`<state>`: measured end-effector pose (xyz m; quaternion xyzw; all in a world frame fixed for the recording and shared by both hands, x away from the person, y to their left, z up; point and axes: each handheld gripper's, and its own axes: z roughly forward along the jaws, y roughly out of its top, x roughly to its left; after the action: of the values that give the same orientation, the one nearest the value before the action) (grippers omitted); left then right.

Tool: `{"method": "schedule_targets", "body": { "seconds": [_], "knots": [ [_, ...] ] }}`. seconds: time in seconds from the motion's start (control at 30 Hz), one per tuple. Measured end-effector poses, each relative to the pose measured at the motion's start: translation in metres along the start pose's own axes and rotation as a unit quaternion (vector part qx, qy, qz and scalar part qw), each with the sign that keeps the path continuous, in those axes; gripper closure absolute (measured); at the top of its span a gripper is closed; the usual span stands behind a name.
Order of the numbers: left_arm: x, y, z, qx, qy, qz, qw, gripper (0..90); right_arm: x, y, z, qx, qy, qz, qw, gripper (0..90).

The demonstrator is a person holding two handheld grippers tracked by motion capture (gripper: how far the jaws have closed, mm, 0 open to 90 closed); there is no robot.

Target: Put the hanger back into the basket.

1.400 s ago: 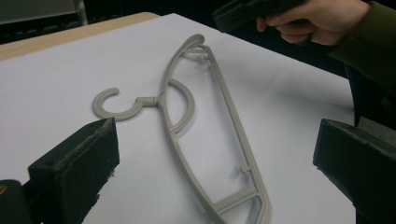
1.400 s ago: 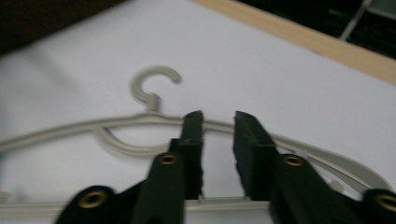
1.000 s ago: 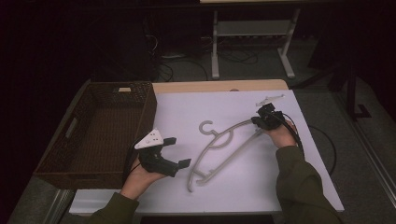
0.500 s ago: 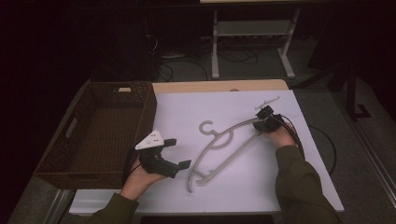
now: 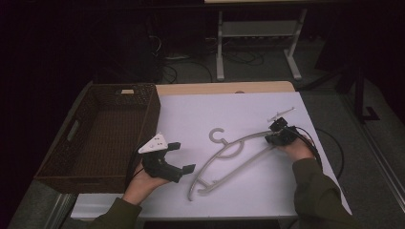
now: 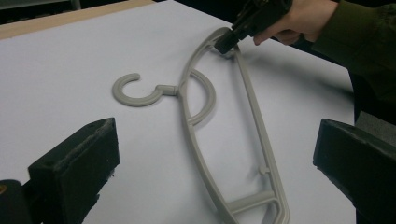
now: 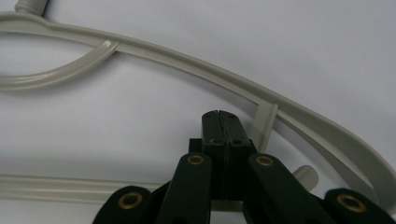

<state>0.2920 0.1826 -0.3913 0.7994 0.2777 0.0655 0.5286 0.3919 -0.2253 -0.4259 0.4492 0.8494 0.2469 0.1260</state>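
Observation:
A grey plastic hanger (image 5: 246,139) lies flat on the white table, its hook (image 6: 135,95) pointing away from me. My right gripper (image 5: 272,138) is shut, its jaws pressed flat together. Its tip (image 7: 219,114) rests on the table inside the hanger's right end (image 6: 219,37), between the curved arm and the lower bar (image 7: 70,189). I cannot tell whether the tip touches the plastic. My left gripper (image 5: 181,156) stands open at the near left, aimed at the hanger's other end (image 6: 261,205) with nothing between its jaws.
A dark wicker basket (image 5: 154,112) stands on the table's left side, close to my left hand. A cable (image 5: 329,143) loops off the table's right edge. A metal stand (image 5: 258,28) is on the floor beyond the far edge.
My right hand has come slightly toward me, and the hanger has shifted a little with it. The left gripper has stayed in place.

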Motion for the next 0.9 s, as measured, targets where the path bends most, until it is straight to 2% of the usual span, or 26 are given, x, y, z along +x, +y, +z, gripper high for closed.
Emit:
{"method": "schedule_targets", "body": {
  "seconds": [0.17, 0.37, 0.47, 0.5, 0.53, 0.63, 0.67, 0.7, 0.8, 0.9],
  "knots": [
    [-0.001, 0.000, 0.001, 0.001, -0.003, 0.001, 1.0000, 0.1, 0.008, -0.014, -0.010, 0.008, -0.002, -0.005, 1.0000, 89.9],
    [0.000, 0.000, 0.000, 0.003, -0.001, 0.002, 1.0000, 0.1, 0.010, -0.020, -0.016, -0.002, 0.001, 0.003, 1.0000, 89.8],
    [0.000, 0.000, 0.000, 0.002, -0.001, 0.001, 1.0000, 0.1, 0.013, -0.019, -0.023, -0.028, 0.002, 0.007, 0.9996, 89.7],
    [0.000, 0.000, 0.000, 0.002, -0.001, 0.000, 1.0000, 0.1, 0.016, -0.018, -0.030, -0.046, 0.003, 0.006, 0.9989, 89.1],
    [0.000, 0.000, 0.000, 0.002, 0.000, 0.000, 1.0000, 0.1, 0.016, -0.018, -0.030, -0.046, 0.003, 0.006, 0.9989, 89.1],
    [0.000, -0.001, 0.000, 0.003, 0.000, 0.000, 1.0000, 0.1, 0.024, -0.020, -0.042, -0.071, 0.006, -0.002, 0.9974, 89.0],
    [0.000, -0.001, 0.000, 0.002, 0.000, -0.002, 1.0000, 0.1, 0.027, -0.021, -0.046, -0.079, 0.014, 0.004, 0.9968, 88.3],
    [0.000, -0.001, 0.000, 0.003, -0.001, -0.001, 1.0000, 0.1, 0.032, -0.024, -0.052, -0.096, 0.023, -0.003, 0.9951, 87.7],
    [0.000, -0.002, 0.001, 0.004, -0.001, 0.000, 1.0000, 0.1, 0.039, -0.028, -0.057, -0.111, 0.032, -0.005, 0.9933, 87.7],
    [0.000, -0.003, 0.001, 0.007, -0.001, -0.001, 1.0000, 0.1, 0.047, -0.034, -0.061, -0.124, 0.035, -0.018, 0.9915, 87.7]
  ]
}}
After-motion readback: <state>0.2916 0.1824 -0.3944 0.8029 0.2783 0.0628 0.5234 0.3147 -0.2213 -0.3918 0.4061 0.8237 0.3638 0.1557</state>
